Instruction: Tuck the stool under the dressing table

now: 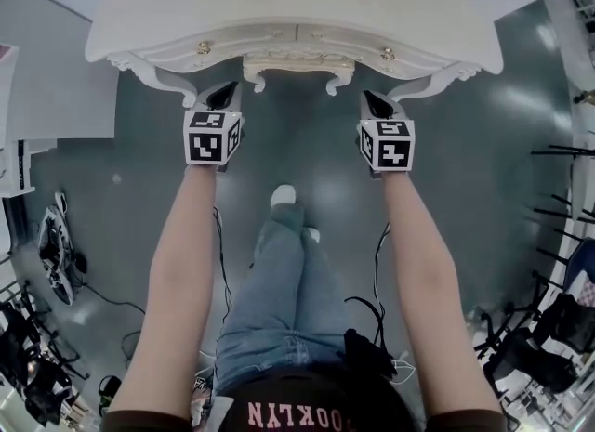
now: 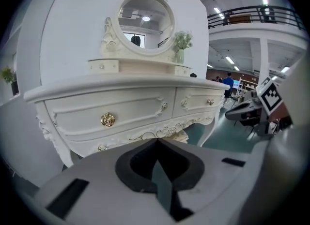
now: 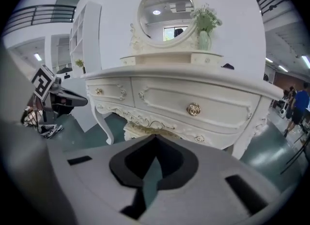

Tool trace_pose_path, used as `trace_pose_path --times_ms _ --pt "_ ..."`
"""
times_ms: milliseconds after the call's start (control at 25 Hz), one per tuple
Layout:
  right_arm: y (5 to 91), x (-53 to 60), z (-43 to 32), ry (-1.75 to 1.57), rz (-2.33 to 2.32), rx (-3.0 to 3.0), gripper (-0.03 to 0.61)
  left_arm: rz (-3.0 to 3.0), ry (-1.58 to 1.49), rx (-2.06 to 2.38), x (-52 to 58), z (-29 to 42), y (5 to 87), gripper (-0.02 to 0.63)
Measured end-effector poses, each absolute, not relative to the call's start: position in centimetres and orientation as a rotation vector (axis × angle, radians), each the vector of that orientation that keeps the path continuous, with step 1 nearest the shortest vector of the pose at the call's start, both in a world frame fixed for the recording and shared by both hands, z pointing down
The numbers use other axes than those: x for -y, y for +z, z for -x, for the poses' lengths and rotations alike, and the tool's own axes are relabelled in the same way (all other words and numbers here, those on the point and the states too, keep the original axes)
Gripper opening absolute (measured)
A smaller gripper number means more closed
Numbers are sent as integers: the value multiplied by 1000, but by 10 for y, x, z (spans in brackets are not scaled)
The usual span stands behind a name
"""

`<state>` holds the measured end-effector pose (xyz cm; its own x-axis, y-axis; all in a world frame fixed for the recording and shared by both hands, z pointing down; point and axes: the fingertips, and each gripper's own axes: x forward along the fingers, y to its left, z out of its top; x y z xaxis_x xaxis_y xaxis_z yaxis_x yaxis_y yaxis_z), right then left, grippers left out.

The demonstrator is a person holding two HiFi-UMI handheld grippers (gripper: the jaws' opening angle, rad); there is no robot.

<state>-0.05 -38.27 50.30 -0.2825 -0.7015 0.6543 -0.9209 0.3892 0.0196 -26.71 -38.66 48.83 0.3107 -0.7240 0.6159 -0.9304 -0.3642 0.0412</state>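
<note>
The white carved dressing table (image 1: 297, 3) fills the top of the head view. The cream stool (image 1: 298, 70) sits beneath it between the legs, only its front edge showing. My left gripper (image 1: 221, 96) and right gripper (image 1: 376, 103) hang raised in front of the table, apart from it, each shut on nothing. In the left gripper view the closed jaws (image 2: 156, 142) face the drawers (image 2: 111, 115), with a bit of the stool (image 2: 181, 136) below the apron. The right gripper view shows its closed jaws (image 3: 155, 141), the table (image 3: 193, 105) and the stool (image 3: 140, 132) under it.
The person's legs in jeans and a white shoe (image 1: 284, 195) stand on the grey-green floor behind the grippers. Cables and black gear (image 1: 56, 254) lie at left, dark stands (image 1: 548, 328) at right. A round mirror (image 3: 164, 11) and a vase (image 3: 204, 37) top the table.
</note>
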Motion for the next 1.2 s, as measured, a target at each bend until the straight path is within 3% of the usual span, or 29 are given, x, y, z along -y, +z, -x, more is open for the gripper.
trace_pose_path --times_ms 480,1200 --pt "367 353 -4 450 -1428 2170 -2 -2302 659 1516 360 241 354 5" --pt "150 302 -1 75 -1564 2526 -2 -2534 318 1786 312 230 152 5"
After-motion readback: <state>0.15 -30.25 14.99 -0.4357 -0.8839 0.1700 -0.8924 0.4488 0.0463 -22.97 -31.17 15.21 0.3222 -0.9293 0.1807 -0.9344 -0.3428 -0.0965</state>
